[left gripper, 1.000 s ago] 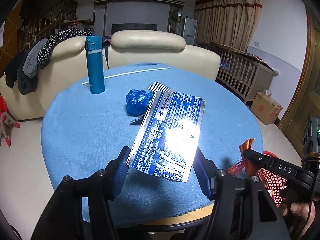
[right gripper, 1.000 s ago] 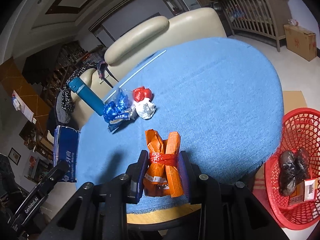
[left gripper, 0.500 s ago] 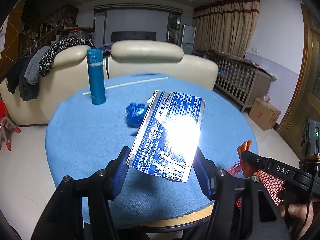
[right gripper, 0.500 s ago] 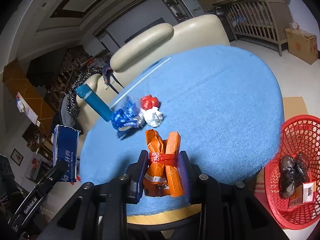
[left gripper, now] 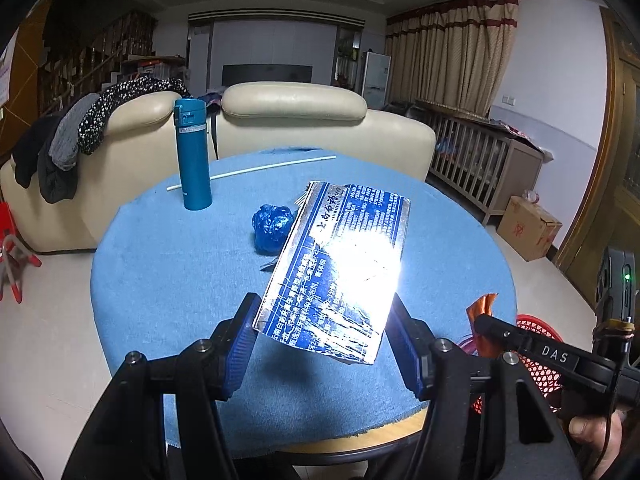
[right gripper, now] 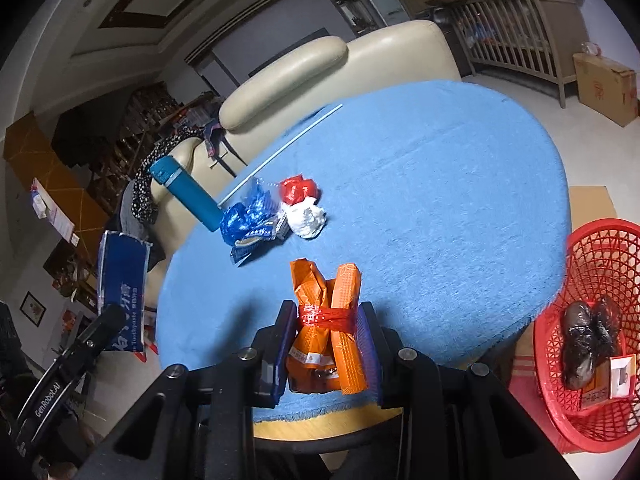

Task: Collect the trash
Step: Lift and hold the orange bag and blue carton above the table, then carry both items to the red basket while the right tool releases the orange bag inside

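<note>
Both claws are loaded, so the coming move, as I judge it, turns on where the red basket [right gripper: 592,344] lies from each. It stands on the floor off the desk's [right gripper: 420,200] near right edge, below the desk top and to the right of the right claw [right gripper: 326,344]; that hand is plainly the nearer one. The right claw is clamped on an orange wrapper bundle [right gripper: 328,320] tied with a red band, its long axis running away from the camera along the fingers, over the near edge of the desk. The left claw [left gripper: 320,344] grips a flattened blue and silver toothpaste box [left gripper: 340,272] by its near end, the box's long axis pointing forward and up over the middle of the desk; for this hand the basket [left gripper: 540,360] is off to the right, beyond the other claw. More trash lies toward the far left part of the desk: a crumpled blue wrapper [right gripper: 248,220], a red wad [right gripper: 298,190] and a white wad [right gripper: 308,220] touching it, near a teal flask [right gripper: 186,194] and a white straw [right gripper: 280,156]. Glare whitens much of the box's face. In the left view the box hides the red and white wads, and the basket is mostly cut off behind the right claw's arm. The dark lumps already in the basket [right gripper: 588,348] are hard to identify.
</note>
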`<state>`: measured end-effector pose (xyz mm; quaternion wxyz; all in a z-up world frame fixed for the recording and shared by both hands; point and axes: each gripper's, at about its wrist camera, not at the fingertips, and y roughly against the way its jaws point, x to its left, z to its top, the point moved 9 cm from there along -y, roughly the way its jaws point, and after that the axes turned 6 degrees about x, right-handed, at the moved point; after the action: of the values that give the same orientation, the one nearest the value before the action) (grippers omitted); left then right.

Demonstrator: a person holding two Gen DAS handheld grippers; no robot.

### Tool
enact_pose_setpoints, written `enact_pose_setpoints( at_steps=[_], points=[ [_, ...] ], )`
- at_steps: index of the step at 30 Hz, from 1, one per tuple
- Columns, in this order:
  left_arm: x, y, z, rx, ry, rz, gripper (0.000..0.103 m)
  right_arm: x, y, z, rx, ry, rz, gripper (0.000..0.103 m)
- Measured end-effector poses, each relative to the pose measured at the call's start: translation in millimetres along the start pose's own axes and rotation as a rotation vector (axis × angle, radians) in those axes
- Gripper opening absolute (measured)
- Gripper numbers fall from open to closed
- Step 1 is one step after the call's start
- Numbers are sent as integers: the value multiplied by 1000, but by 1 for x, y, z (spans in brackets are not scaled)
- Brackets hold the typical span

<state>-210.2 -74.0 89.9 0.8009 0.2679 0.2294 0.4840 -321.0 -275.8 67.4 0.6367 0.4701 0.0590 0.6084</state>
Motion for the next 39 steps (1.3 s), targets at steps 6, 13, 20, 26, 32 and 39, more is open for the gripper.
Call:
enact_pose_setpoints(
  at_steps=[6, 13, 20, 26, 32, 39],
  points=[
    [-3, 0, 0, 1, -14, -4, 63, 1, 2, 2, -6, -3, 2, 33],
    [-14, -9, -1, 17, -46, -13, 63, -14, 7, 3, -22, -33, -6, 33],
    [-47, -9, 0, 15, -142, -40, 63, -62, 39, 14, -96, -125, -45, 33],
    [-73, -6, 6, 9, -202, -71, 63, -130, 84, 20, -179, -237, -122, 33],
    [-108, -10, 10, 10, -267, -111, 63, -192, 119, 17, -235, -335, -197, 33],
    [-161, -16, 2, 32, -365, -169, 63, -237, 134, 3, -253, -404, -246, 33]
  ],
)
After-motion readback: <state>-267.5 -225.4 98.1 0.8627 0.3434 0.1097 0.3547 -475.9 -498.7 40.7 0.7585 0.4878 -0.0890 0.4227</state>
